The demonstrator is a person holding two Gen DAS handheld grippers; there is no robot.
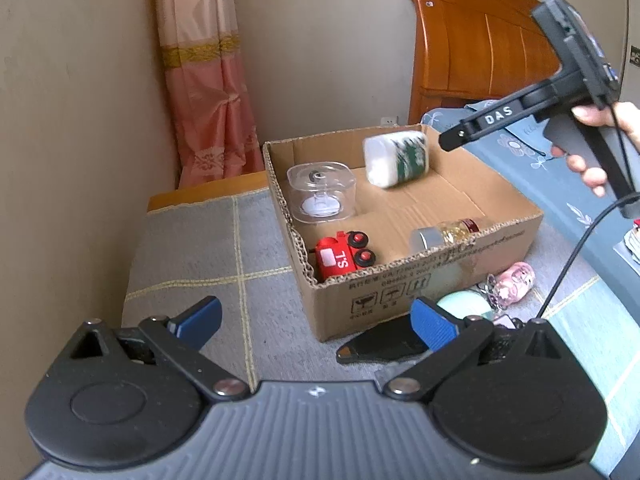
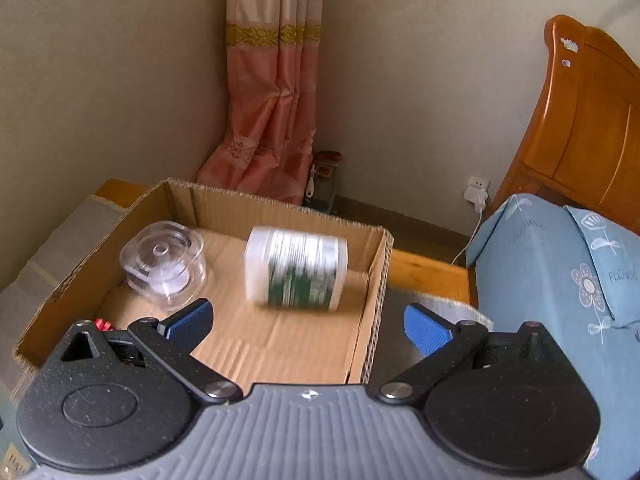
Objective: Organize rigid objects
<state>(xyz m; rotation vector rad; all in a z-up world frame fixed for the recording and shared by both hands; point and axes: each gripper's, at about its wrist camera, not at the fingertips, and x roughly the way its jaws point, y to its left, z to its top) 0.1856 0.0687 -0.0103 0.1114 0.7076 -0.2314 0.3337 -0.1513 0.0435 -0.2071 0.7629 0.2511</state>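
Note:
A white bottle with a green label (image 1: 396, 158) (image 2: 296, 268) is blurred with motion inside the open cardboard box (image 1: 432, 276) (image 2: 376, 300), free of any gripper. The box also holds a clear plastic case (image 1: 322, 192) (image 2: 164, 268), a red toy train (image 1: 344, 256) and a small jar with gold contents and a red cap (image 1: 446, 234). My right gripper (image 2: 308, 320) is open and empty above the box's near right part; it shows in the left wrist view (image 1: 448, 142). My left gripper (image 1: 316, 320) is open and empty, in front of the box.
In front of the box lie a pale green round object (image 1: 464, 304), a pink trinket (image 1: 516, 280) and a black flat piece (image 1: 384, 346) on the grey checked cloth (image 1: 208, 260). A bed with blue cover (image 2: 560, 280) stands right, a curtain (image 1: 204, 80) behind.

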